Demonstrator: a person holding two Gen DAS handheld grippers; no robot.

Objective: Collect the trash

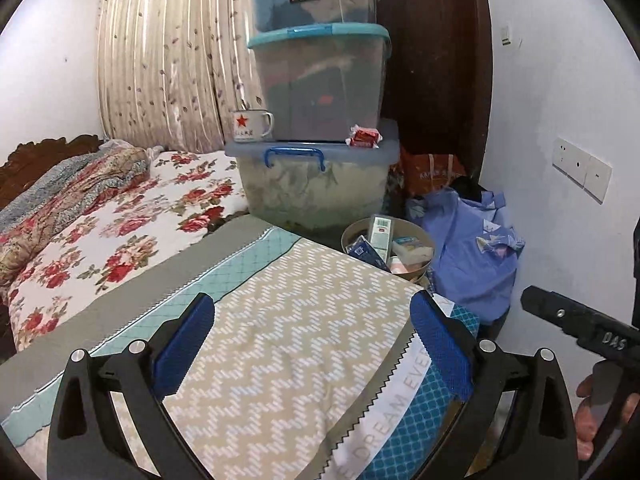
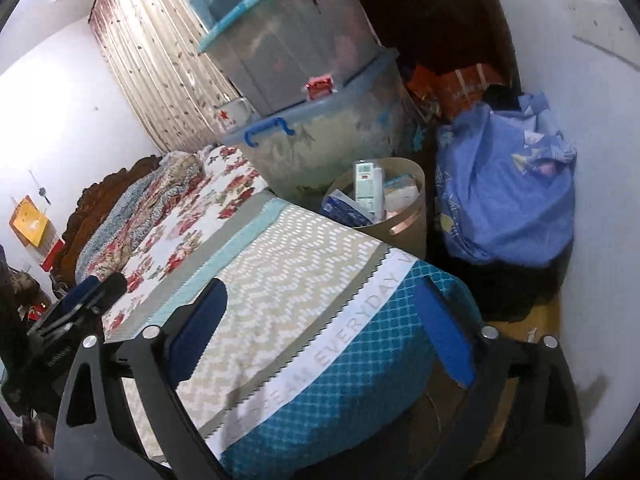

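Observation:
A round tan bin (image 1: pixel 420 270) (image 2: pixel 408 228) stands on the floor past the bed's corner, holding several boxes and wrappers. A crumpled red wrapper (image 1: pixel 364 136) (image 2: pixel 320 85) lies on the lid of the lowest storage box. My left gripper (image 1: pixel 316 340) is open and empty, held over the patterned blanket (image 1: pixel 300 320). My right gripper (image 2: pixel 320 320) is open and empty, over the blanket's teal corner (image 2: pixel 360 360). The right gripper's body shows at the right edge of the left wrist view (image 1: pixel 580 328); the left gripper shows at the left edge of the right wrist view (image 2: pixel 80 300).
Three stacked plastic storage boxes (image 1: pixel 320 92) (image 2: pixel 304 52) stand by the bed's far corner, with a white star mug (image 1: pixel 252 124) on the lowest lid. A blue cloth bundle (image 1: pixel 472 248) (image 2: pixel 508 200) sits by the wall. A floral bedspread (image 1: pixel 120 216) covers the bed on the left.

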